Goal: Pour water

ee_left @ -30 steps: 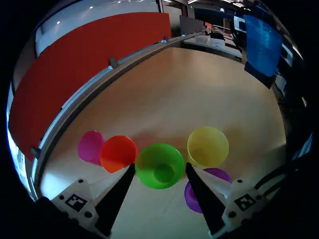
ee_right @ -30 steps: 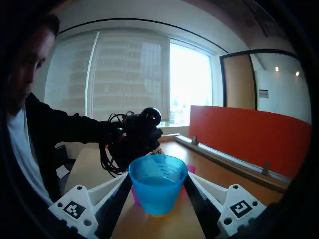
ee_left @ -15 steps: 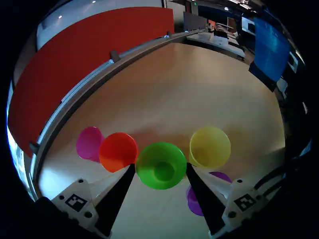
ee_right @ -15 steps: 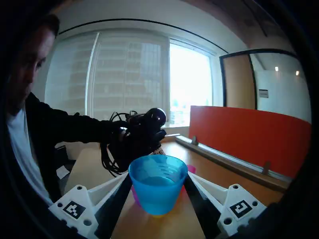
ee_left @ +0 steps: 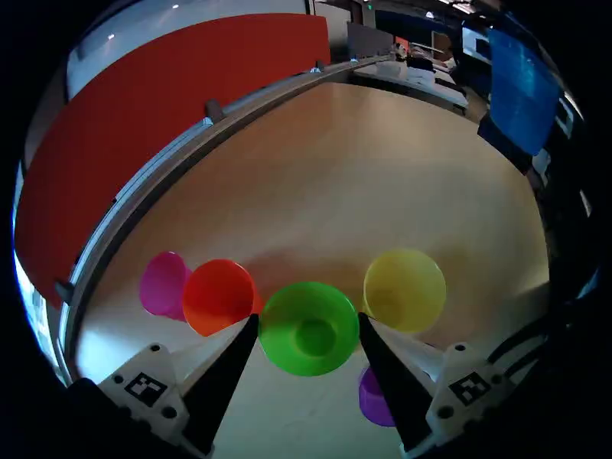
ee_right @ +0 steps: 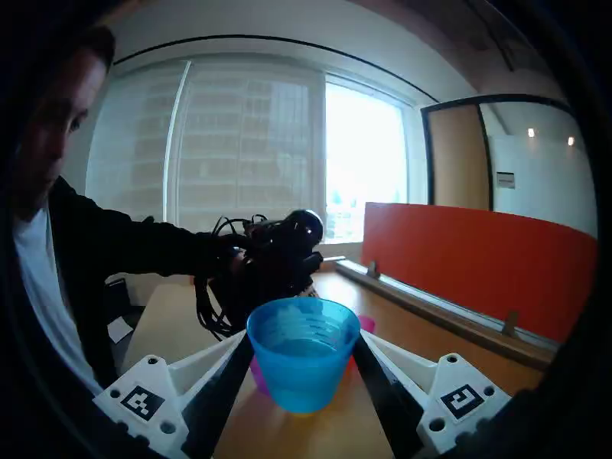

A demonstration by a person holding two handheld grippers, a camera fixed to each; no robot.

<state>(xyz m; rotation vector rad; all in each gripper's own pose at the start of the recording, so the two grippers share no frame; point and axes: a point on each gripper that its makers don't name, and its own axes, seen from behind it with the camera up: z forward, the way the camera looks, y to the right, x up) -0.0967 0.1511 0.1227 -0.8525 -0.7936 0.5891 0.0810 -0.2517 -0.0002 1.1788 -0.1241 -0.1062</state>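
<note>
We log pouring as not yet begun: right gripper point(ee_right: 304, 339) fingers clamp the upright translucent blue plastic cup point(ee_right: 303, 379) holding water point(ee_right: 304, 349), off from the empty green plastic cup point(ee_left: 308, 340) clamped between left gripper point(ee_left: 306, 321) fingers.

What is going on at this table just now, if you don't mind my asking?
A person holds a tool in each hand. The right tool grips a blue cup, upright, with water in it. The left tool grips a green cup that looks empty, over the wooden table, near a pink cup, an orange cup, a yellow cup and a purple cup. Nothing is being poured at this moment.
</note>
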